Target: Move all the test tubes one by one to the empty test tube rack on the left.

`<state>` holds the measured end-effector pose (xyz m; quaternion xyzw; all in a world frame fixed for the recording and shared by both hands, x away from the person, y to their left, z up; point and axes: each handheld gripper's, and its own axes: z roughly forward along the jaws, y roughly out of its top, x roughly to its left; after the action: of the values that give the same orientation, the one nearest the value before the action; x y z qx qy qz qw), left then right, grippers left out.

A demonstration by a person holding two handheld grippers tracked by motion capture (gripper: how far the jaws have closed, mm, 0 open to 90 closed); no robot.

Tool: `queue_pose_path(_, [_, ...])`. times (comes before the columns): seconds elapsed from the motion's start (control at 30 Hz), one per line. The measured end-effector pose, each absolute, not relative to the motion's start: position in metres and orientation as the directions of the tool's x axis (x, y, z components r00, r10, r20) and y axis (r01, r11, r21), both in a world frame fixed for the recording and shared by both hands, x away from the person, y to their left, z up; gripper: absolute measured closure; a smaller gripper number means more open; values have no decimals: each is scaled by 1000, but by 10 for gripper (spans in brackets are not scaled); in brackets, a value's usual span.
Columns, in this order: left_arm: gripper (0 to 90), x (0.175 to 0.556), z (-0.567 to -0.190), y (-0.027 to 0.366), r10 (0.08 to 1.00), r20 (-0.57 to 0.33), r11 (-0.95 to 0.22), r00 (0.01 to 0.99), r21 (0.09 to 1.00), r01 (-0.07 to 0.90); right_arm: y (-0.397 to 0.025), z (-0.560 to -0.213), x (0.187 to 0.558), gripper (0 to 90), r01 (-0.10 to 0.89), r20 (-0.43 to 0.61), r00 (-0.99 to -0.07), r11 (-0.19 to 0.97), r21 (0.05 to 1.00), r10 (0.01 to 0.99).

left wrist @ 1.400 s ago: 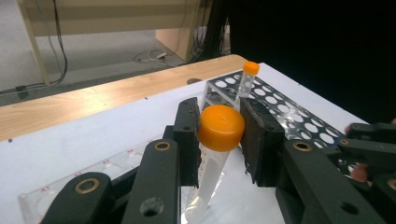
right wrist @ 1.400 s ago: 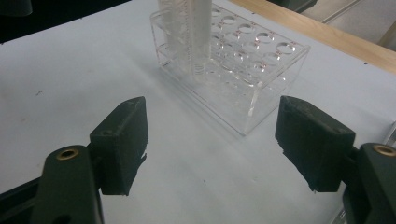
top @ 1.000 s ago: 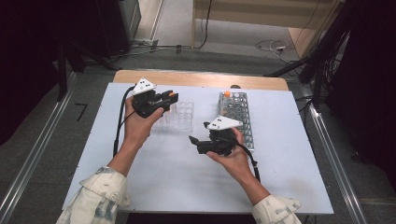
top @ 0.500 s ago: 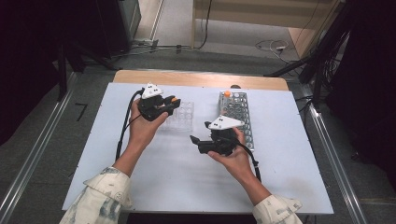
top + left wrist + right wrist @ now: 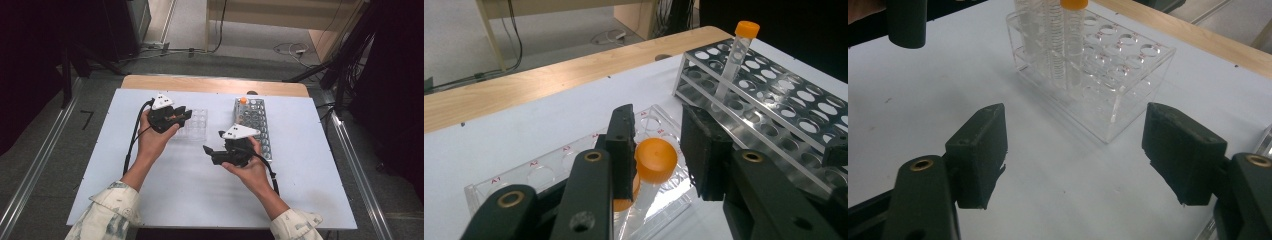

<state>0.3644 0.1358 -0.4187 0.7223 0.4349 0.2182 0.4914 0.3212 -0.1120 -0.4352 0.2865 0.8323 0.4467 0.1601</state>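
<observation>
A clear plastic tube rack (image 5: 197, 129) (image 5: 524, 175) (image 5: 1118, 70) stands on the white table. My left gripper (image 5: 181, 115) (image 5: 656, 127) hangs over its left end. Its jaws bracket the orange cap of a tube (image 5: 655, 159) (image 5: 1073, 30) that stands in the rack; the left pad touches the cap and a thin gap shows on the right. My right gripper (image 5: 209, 154) (image 5: 1078, 135) is wide open and holds nothing, low over the table, pointed at the clear rack. A grey perforated rack (image 5: 257, 125) (image 5: 784, 100) holds one orange-capped tube (image 5: 243, 100) (image 5: 736, 50).
Other clear tubes (image 5: 1053, 35) stand in the clear rack beside the capped one. The white table top (image 5: 175, 195) has free room in front of both hands. A wooden strip (image 5: 210, 85) runs along its far edge. Floor and cables lie beyond.
My left gripper has shifted slightly toward the person and to the right, settling over the clear rack's left end. The right gripper has stayed in place, open.
</observation>
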Motion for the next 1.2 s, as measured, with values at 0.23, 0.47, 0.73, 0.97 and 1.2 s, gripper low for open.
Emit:
queue_pose_path(0.23, [590,362,-418,135,837,-126,-129,533,900,416,-113,-435,322,246,329,-14,-784,434,839,621])
queue_pose_path(0.47, [464,358,-415,136,829,-152,-95,539,910,404,-114,-433,322,246,336,-8,-775,423,842,631])
queue_pose_path(0.73, [353,341,-410,134,802,-172,-82,572,917,390,-124,-429,328,245,343,-4,-753,399,850,658])
queue_pose_path(0.97, [321,327,-416,135,793,-191,-65,579,918,392,-141,-421,338,245,358,-4,-711,366,859,703])
queue_pose_path(1.2, [291,320,-418,131,780,-180,-91,599,915,393,-160,-416,356,245,385,-2,-651,333,861,759])
